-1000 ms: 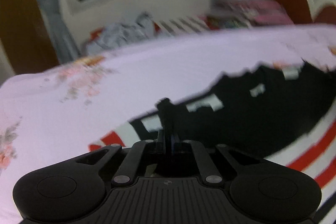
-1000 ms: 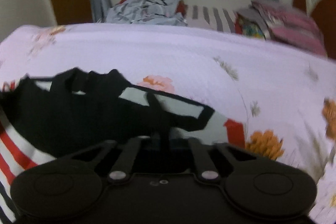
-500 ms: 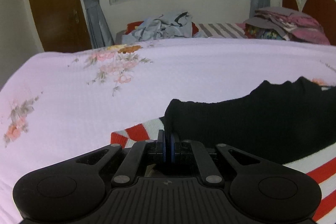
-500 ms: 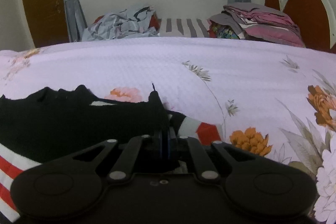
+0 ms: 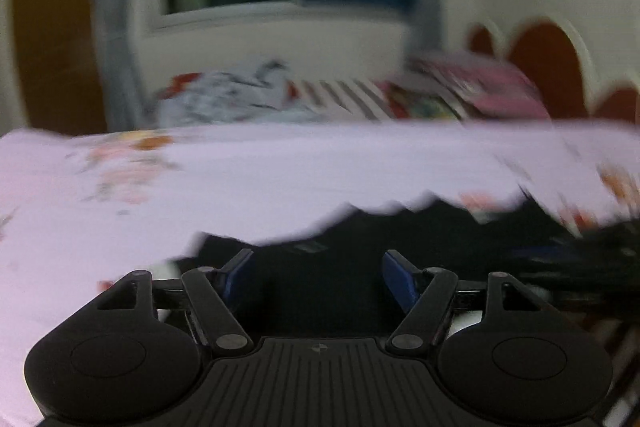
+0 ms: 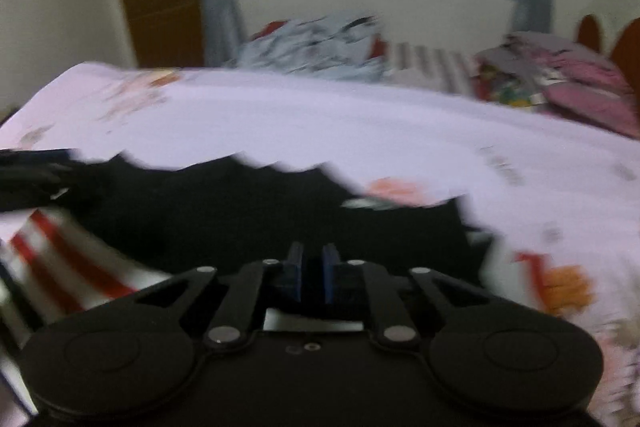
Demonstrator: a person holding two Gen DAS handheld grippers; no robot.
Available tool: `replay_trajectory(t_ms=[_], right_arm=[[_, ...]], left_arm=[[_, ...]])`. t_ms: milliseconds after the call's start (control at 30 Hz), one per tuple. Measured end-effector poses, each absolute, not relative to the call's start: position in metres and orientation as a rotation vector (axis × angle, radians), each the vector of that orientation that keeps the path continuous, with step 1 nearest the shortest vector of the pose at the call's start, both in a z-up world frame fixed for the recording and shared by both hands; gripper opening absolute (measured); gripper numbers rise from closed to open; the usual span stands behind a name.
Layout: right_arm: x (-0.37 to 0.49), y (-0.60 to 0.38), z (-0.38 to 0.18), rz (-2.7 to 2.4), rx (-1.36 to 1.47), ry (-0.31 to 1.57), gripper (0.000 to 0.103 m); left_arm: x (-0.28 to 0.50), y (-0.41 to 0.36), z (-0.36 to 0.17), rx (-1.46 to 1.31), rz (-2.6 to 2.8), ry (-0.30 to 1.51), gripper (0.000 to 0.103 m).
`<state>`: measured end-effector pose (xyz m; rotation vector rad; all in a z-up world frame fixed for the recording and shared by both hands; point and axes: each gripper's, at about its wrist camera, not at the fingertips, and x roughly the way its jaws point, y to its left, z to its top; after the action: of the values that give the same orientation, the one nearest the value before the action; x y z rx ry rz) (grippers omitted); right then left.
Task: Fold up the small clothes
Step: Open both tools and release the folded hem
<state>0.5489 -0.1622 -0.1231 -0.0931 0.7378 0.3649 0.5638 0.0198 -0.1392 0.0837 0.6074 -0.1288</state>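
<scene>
A small black garment with red and white stripes [image 5: 360, 239] lies on the pale floral bed sheet [image 5: 280, 167]. My left gripper [image 5: 316, 275] is open and empty, its blue pads wide apart just above the black cloth. In the right wrist view the same garment [image 6: 248, 211] lies in front, with its striped part [image 6: 60, 259] at the left. My right gripper [image 6: 311, 273] has its blue pads slightly apart with nothing seen between them. Both views are motion-blurred.
At the far edge of the bed lie a crumpled grey-white pile of clothes [image 5: 236, 99], a striped cloth [image 5: 344, 99] and a stack of folded pink clothes [image 5: 488, 87]. A red headboard [image 5: 544, 63] stands at the right; a window and a brown door are behind.
Both grippers have let go of the garment. The left one opened wide, the right one opened a little. The black cloth now lies flat on the sheet, and both cameras are moving.
</scene>
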Motion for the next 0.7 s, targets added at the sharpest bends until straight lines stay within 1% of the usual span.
replay_trajectory(t_ms=[67,100,200,300,333,433,500,567,633,700], right_arm=[[0.546,-0.152,-0.131,0.375,-0.122,0.762,0.016],[0.545,-0.153,-0.133,0.366,-0.139,0.765,0.016],[0.541,-0.181,-0.132,0.27,-0.158,0.754,0.017],[0.54,-0.247,-0.133,0.112,-0.096,0.78,0.013],[0.538,-0.265,-0.134,0.13,-0.053,0.787,0.011],[0.537,-0.268,-0.131,0.15,-0.106,0.798,0.012],[0.535,-0.257,-0.127,0.123,-0.152,0.789,0.015],[0.525,-0.243,-0.117,0.118,-0.129,0.749,0.029],[0.51,-0.225,-0.11,0.21,-0.069,0.734,0.035],[0.5,-0.2,-0.115,0.285,-0.094,0.728,0.034]], left_arm=[[0.563,0.008,-0.149,0.138,-0.149,0.638,0.07],[0.562,0.008,-0.155,0.167,-0.142,0.656,0.07],[0.56,0.035,-0.167,0.211,-0.048,0.68,0.07],[0.55,0.091,-0.171,0.1,0.014,0.695,0.07],[0.546,0.099,-0.171,0.085,0.022,0.701,0.074],[0.543,0.101,-0.172,0.086,0.004,0.712,0.076],[0.543,0.1,-0.168,0.07,0.034,0.719,0.076],[0.53,0.091,-0.153,0.059,0.034,0.66,0.076],[0.511,0.08,-0.142,0.034,-0.031,0.61,0.076],[0.5,0.053,-0.14,0.086,-0.072,0.603,0.076]])
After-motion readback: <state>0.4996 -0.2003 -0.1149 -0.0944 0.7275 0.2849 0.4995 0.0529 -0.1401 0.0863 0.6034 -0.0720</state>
